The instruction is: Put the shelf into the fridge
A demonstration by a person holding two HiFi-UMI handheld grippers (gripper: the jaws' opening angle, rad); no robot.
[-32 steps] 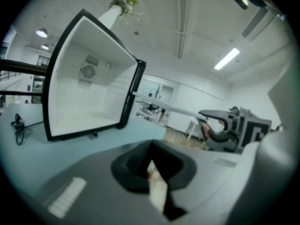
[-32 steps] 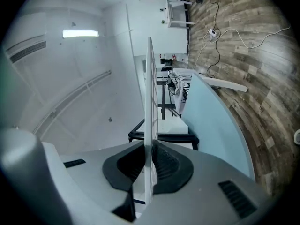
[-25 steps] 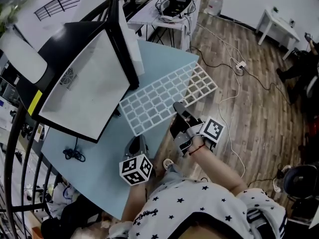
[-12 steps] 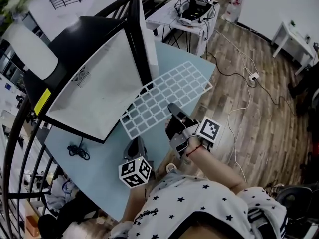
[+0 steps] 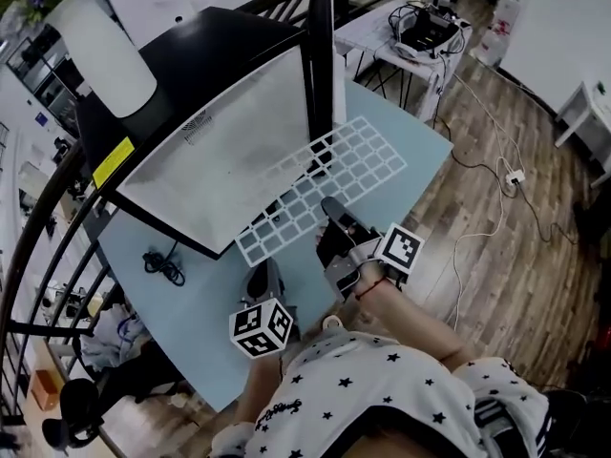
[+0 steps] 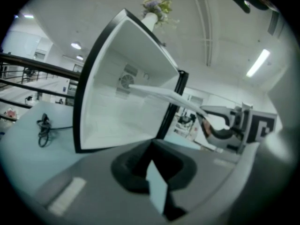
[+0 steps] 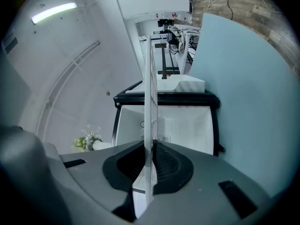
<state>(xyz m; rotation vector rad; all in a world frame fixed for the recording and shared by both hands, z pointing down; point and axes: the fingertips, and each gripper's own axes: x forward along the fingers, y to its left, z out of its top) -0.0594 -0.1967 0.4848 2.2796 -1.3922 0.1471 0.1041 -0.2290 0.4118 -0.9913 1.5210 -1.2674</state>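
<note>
A black mini fridge (image 5: 220, 151) with a white inside stands open on the light blue table (image 5: 191, 303). The white grid shelf (image 5: 334, 175) is held level, and its far end reaches into the fridge opening. My right gripper (image 5: 334, 225) is shut on the shelf's near edge. In the right gripper view the shelf (image 7: 150, 102) runs edge-on from the jaws (image 7: 149, 172) toward the fridge (image 7: 164, 121). My left gripper (image 5: 260, 282) hovers shut over the table's near edge, holding nothing. The left gripper view shows the fridge (image 6: 117, 107), the shelf (image 6: 159, 93) and the right gripper (image 6: 225, 123).
The fridge door (image 5: 320, 55) stands open at the back. A white vase (image 5: 100, 51) sits on top of the fridge. A black cable (image 5: 162, 265) lies on the table at the left. A desk with electronics (image 5: 420, 31) and floor cables (image 5: 496, 208) are beyond.
The right gripper has carried the shelf leftward toward the fridge, so its far end now enters the opening. The left gripper has stayed shut in about the same place.
</note>
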